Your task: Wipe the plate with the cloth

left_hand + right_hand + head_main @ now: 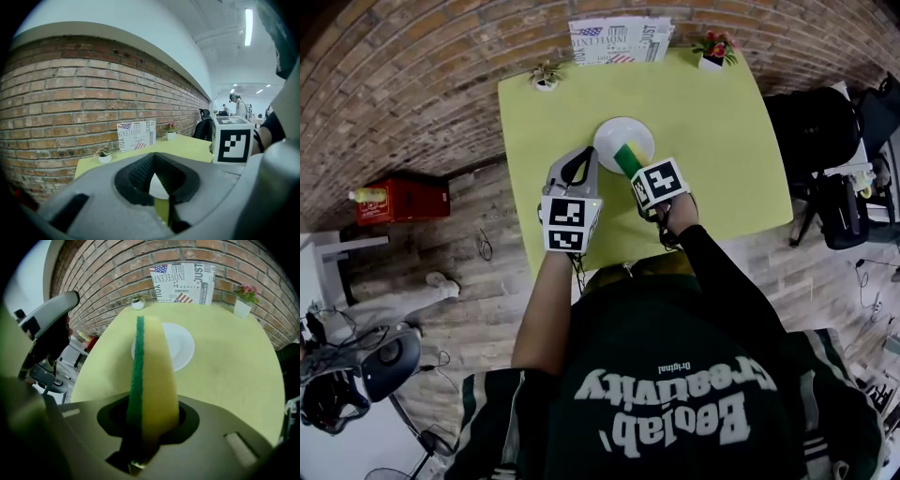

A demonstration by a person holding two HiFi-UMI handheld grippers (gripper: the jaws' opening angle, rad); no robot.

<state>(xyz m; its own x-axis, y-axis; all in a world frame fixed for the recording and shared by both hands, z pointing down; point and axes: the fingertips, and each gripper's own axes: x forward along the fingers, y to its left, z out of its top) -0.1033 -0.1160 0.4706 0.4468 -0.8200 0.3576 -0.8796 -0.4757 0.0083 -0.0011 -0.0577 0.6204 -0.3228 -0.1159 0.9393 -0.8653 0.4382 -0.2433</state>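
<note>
A white plate lies flat in the middle of the yellow-green table. My right gripper is shut on a yellow sponge with a green scouring side, held on edge over the plate's near rim. My left gripper hovers just left of the plate and above the table. Its fingertips meet with nothing between them. Through the gap under those tips, the left gripper view shows a sliver of the plate.
A newspaper-print box stands at the table's far edge, between a small potted plant and a flower pot. On the floor sit a red crate at left and black bags at right.
</note>
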